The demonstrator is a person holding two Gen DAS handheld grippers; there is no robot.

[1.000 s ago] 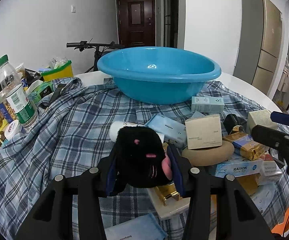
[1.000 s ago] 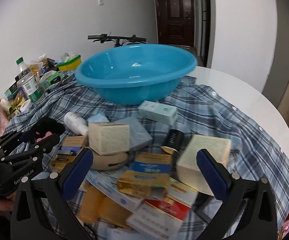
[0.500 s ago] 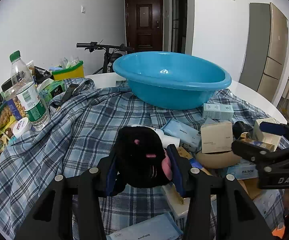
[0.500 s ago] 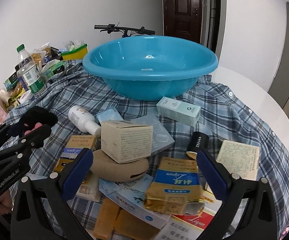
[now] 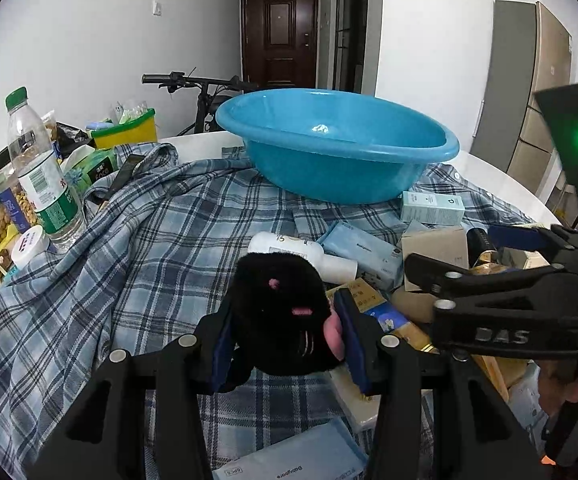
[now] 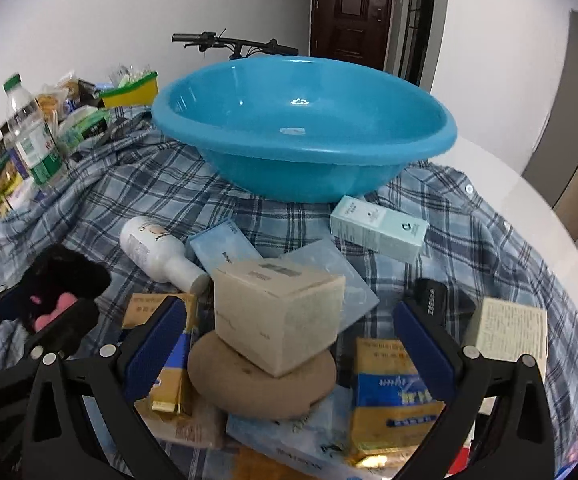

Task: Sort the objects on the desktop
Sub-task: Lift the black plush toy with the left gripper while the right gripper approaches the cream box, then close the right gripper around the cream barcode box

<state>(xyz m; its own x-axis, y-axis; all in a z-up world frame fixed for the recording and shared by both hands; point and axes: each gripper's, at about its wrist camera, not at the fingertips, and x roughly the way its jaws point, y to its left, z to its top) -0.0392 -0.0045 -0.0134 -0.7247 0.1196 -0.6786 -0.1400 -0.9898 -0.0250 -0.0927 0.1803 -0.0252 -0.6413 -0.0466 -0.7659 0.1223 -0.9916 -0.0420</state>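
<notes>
Left gripper point(image 5: 285, 316) pinching black plush toy point(image 5: 283, 308); right gripper point(image 6: 289, 334) spread, seemingly around beige box point(image 6: 277, 314)

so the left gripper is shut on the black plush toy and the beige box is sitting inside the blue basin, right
Not quite. The left gripper is shut on the black plush toy, but the beige box sits on a round tan pad, in front of the blue basin; the right wrist view shows it.
</notes>
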